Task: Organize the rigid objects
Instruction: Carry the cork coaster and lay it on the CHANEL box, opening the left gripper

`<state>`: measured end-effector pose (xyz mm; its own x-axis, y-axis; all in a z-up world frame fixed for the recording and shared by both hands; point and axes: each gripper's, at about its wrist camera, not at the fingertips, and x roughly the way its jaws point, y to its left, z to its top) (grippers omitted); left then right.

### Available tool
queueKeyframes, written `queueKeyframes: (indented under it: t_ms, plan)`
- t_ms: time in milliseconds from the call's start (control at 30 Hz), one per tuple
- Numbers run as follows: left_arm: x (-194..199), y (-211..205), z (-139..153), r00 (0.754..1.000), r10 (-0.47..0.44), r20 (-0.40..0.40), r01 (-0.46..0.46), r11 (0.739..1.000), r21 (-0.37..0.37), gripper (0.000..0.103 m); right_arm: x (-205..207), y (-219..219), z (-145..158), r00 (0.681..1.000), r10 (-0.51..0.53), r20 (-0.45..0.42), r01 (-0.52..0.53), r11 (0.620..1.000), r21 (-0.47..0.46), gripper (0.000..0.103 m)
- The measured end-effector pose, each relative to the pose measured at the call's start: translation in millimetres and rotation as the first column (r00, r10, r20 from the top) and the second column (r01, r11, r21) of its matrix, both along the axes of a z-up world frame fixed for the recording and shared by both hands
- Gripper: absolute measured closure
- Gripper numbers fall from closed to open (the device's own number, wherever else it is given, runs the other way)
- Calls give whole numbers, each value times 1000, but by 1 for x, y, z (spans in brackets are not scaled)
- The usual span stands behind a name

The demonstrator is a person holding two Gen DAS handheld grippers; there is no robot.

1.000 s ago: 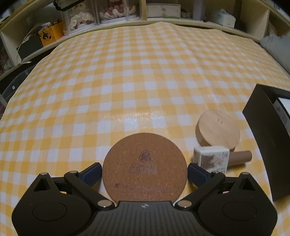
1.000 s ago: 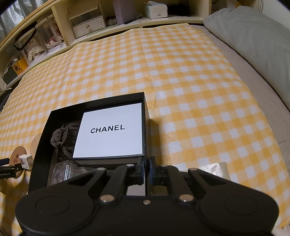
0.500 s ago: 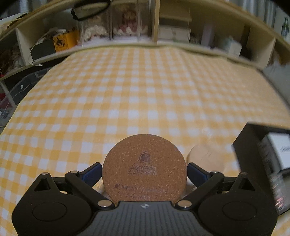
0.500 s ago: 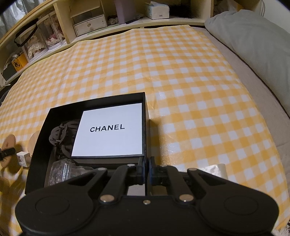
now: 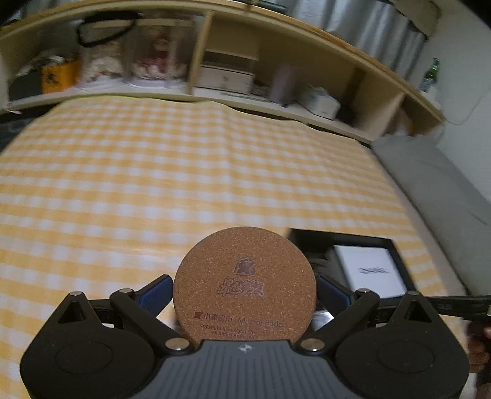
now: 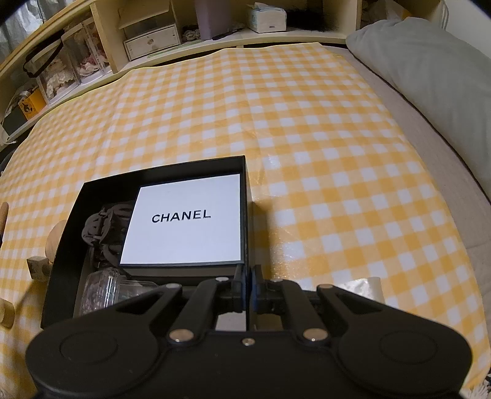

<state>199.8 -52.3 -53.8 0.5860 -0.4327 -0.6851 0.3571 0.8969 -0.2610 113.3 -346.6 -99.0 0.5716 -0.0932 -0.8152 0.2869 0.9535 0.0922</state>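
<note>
Now the yellow checked worktop (image 6: 307, 129) lies well below my left view instead of close under it, so the lift is done and the carry has begun. The black box (image 6: 70, 239), whose wall my right hand-held gripper (image 6: 247, 291) pinches to steady it, has come nearer ahead-right. My left hand-held gripper (image 5: 244, 294) stays clamped on the cork coaster (image 5: 244, 284), heading boxward, I judge.

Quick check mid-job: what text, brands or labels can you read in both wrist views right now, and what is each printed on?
"CHANEL": white box lid inside the black box.
"Copyright", "All Rights": cork coaster held in the left claw.
Coaster's Chinese line and "M...Panda": only partly legible; its stamped logo is unreadable.
Tissue box on the shelf: print too small.
</note>
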Motion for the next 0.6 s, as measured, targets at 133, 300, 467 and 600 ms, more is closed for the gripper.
queueKeyframes:
  t_ms: [133, 300, 467, 600]
  plan:
    - [-4, -32, 3, 999, -42, -17, 41, 999, -7, 5, 0, -1, -1, 1000, -2, 1, 2, 1000, 1, 99]
    - [-3, -80, 2, 995, -92, -30, 91, 996, -25, 5, 0, -2, -1, 1000, 1, -2, -1, 1000, -2, 99]
    - [8, -130, -4, 989, -136, -65, 135, 990, -34, 5, 0, -1, 0, 1000, 4, -2, -4, 1000, 3, 99]
    - [19, -164, -17, 983, -148, -105, 146, 989, -30, 5, -2, -2, 1, 1000, 13, -1, -13, 1000, 1, 98]
